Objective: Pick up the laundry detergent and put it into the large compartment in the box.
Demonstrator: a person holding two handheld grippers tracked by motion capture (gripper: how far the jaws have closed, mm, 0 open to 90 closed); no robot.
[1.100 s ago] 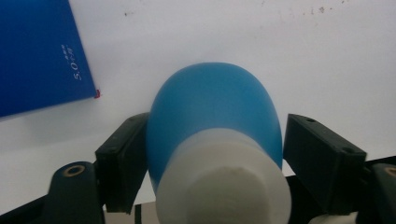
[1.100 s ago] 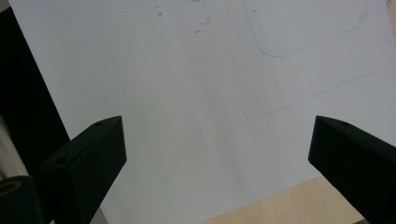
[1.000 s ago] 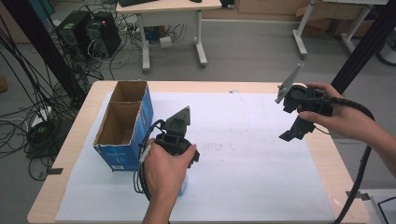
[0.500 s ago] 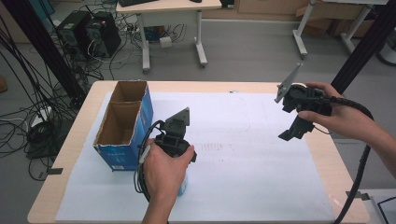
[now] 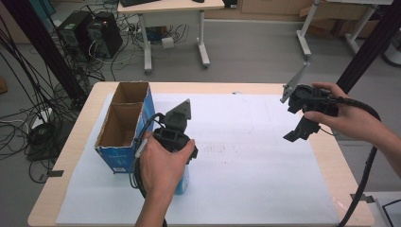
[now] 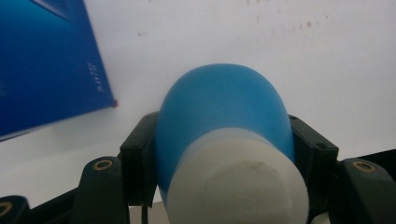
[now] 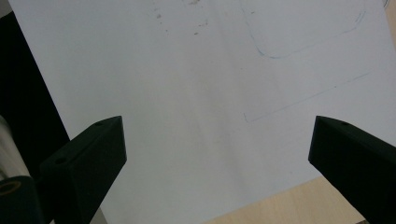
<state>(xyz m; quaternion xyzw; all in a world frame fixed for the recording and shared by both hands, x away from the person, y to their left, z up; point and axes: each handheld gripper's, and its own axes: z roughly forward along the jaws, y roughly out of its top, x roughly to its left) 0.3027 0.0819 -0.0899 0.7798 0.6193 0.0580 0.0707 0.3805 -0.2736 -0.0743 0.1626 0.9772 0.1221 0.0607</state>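
Left gripper (image 6: 219, 186) clamped on a blue-and-white bottle (image 6: 224, 140), low over the white paper (image 5: 246, 165) just beside the blue cardboard box (image 5: 120, 127). No shift from a second ago: a pause, likely before lifting. Right gripper (image 7: 219, 158), jaws wide apart and empty, hovers tilted above the table's right side.
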